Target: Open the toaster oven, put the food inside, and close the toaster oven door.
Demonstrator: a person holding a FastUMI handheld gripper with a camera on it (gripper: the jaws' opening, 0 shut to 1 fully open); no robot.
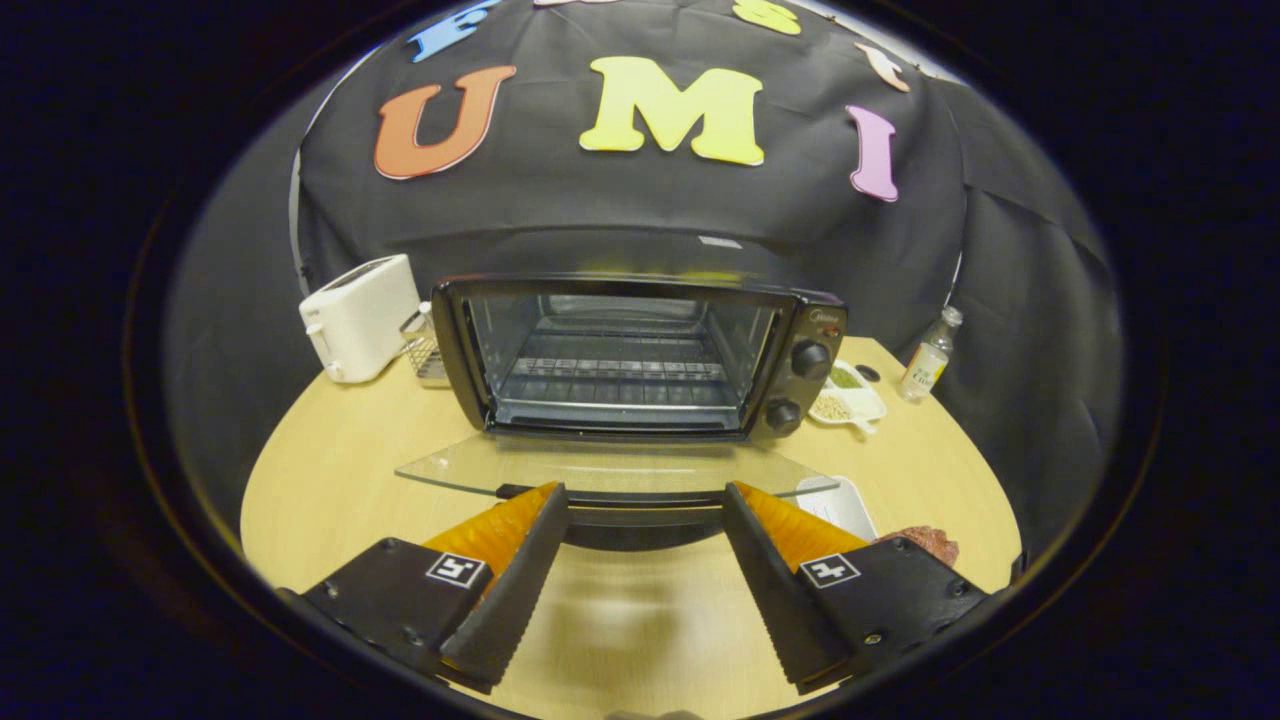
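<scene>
2 fingers of my hand-held gripper (645, 500) spread wide, gripping nothing, just short of the toaster oven (640, 355) door's (610, 470) front edge, lowered flat over the desk (330, 470); food (925, 542) lies right.

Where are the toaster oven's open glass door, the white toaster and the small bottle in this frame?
Glass door (600, 470): gripper view, on the lowered pane just ahead of the open gripper (645, 500).
White toaster (360, 315): gripper view, on its side wall.
Small bottle (928, 362): gripper view, on its body.
</scene>
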